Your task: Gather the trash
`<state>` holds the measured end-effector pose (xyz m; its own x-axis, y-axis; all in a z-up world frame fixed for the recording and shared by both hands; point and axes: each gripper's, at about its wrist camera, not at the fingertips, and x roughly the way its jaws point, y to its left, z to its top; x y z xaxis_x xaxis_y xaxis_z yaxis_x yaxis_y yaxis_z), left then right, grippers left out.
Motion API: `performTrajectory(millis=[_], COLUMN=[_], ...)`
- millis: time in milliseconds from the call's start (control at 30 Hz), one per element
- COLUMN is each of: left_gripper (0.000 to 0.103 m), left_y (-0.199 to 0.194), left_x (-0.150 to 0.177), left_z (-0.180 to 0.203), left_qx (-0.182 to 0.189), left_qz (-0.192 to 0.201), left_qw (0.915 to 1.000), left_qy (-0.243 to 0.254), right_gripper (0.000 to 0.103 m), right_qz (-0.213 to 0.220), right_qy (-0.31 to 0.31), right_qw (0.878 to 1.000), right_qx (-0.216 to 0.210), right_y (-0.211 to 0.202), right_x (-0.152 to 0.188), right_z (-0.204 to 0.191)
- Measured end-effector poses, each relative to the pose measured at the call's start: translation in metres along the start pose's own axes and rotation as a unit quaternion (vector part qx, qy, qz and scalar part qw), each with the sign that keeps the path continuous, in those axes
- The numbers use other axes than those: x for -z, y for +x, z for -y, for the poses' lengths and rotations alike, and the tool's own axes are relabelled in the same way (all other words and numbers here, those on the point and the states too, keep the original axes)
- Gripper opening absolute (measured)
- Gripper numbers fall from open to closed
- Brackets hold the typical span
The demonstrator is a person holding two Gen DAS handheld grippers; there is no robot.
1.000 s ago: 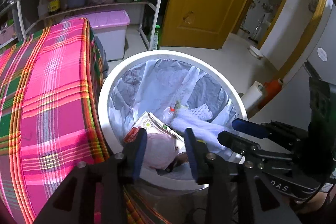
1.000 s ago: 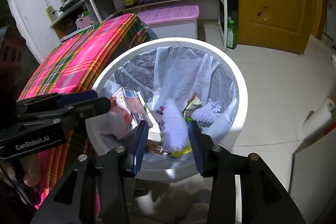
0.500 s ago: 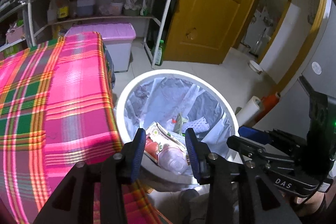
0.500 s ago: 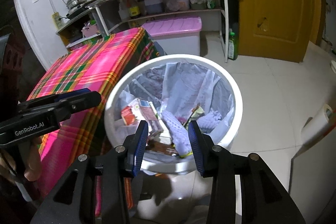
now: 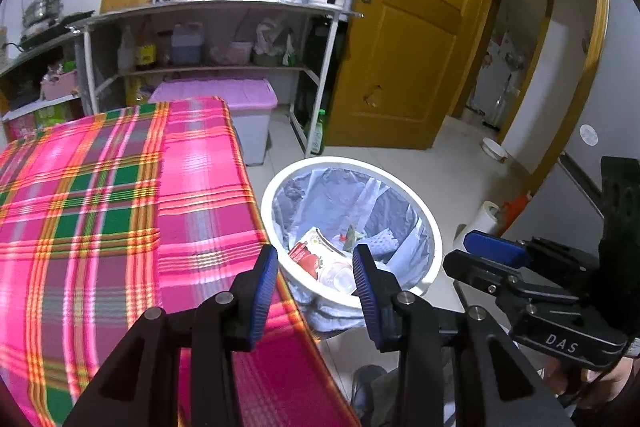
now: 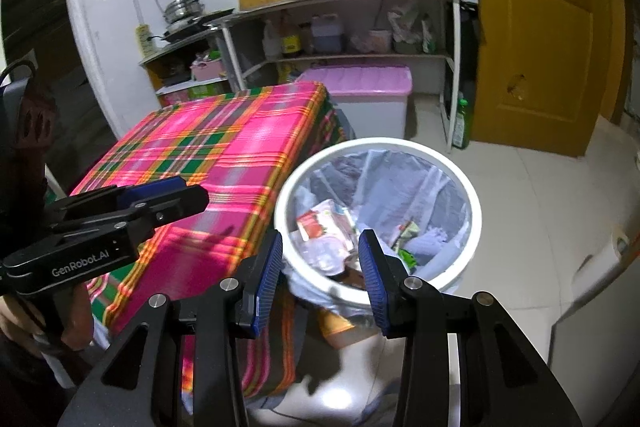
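With both the left gripper (image 5: 315, 275) and right gripper (image 6: 320, 267) gaping and empty above the bin (image 5: 434, 235) beside the table's (image 5: 120, 207) corner, trash (image 5: 316, 257) inside, best scan the tabletop for leftovers.

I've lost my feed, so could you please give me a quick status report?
Left gripper open, empty. Right gripper open, empty. Trash in white bin beside plaid table. Nothing in the way.
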<state>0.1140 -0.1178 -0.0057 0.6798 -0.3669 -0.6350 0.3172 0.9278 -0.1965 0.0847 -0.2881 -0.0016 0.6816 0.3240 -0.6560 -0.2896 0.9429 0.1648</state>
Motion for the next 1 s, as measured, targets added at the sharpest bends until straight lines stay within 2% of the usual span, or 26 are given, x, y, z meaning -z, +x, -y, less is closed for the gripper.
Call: performTrajectory(millis=[433, 1000], left_gripper=[0.039, 0.039], left_y=[-0.062, -0.101], left_x=[0.028, 0.052], left_z=[0.004, 0.009], left_qx=[-0.028, -0.046], left_qz=[0.047, 0.075], left_qw=[0.9985, 0.9961], left_qy=[0.001, -0.002], right_gripper=[0.041, 0.042], right_qz=[0.029, 0.038], right_qy=[-0.031, -0.040], right_qw=[0.999, 0.998], right_qx=[-0.013, -0.014], right_y=[-0.034, -0.048], right_x=[0.014, 0.025], right_z=[-0.033, -0.044])
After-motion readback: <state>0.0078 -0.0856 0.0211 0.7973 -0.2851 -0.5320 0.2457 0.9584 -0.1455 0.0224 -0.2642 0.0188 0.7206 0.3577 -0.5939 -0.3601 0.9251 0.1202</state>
